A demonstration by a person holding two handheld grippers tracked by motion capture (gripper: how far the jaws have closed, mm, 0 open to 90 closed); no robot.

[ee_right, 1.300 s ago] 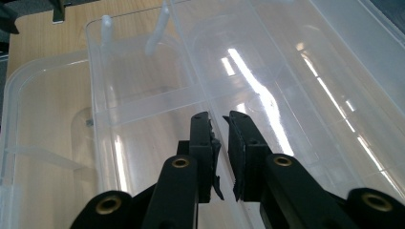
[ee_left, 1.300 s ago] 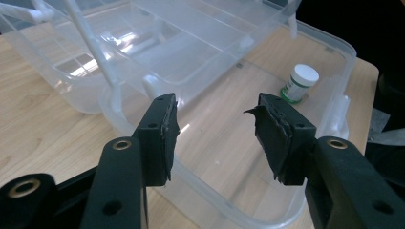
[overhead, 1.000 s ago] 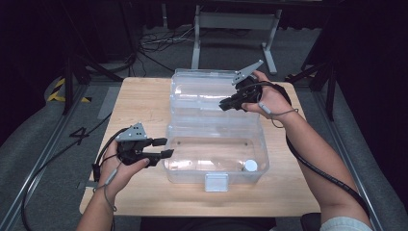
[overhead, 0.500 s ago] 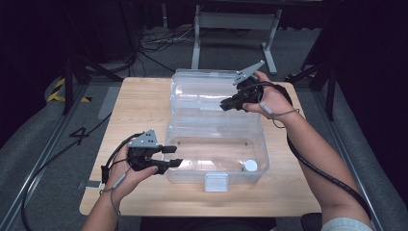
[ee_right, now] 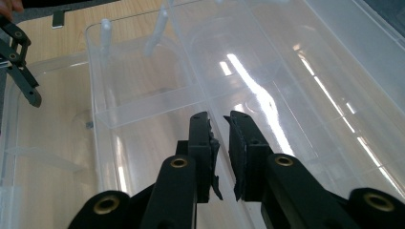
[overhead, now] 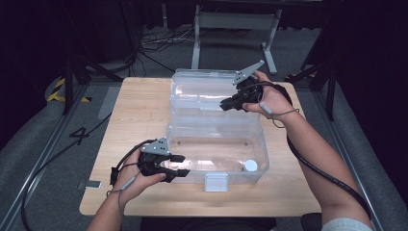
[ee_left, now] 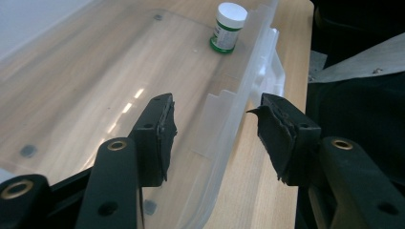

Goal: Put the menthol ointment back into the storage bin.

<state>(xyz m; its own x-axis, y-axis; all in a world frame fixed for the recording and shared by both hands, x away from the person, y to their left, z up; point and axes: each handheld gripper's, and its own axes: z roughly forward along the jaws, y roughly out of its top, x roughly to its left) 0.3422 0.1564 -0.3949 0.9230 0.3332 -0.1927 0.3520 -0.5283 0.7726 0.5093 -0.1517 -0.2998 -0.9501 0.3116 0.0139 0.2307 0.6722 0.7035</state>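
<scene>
here, clear bin [overhead: 216, 154] stood on table [overhead: 134, 110], lid [overhead: 207, 96] swung back. left gripper [overhead: 179, 166] had just been opening, jaws spread astride the bin's near wall, not pressing. right gripper [overhead: 226, 104] was pinching the lid's edge. small bottle [ee_left: 228, 26] stood upright inside.

jar label [ee_left: 220, 34]: print too small to read
right tongs [ee_right: 219, 138]: thin lid edge between them, touch unclear
tabletop [overhead: 134, 115]: near edge cut off

Bottle [overhead: 249, 165] in box [overhead: 216, 144] near right corner, box on table [overhead: 139, 110], lid [overhead: 207, 94] behind
</scene>
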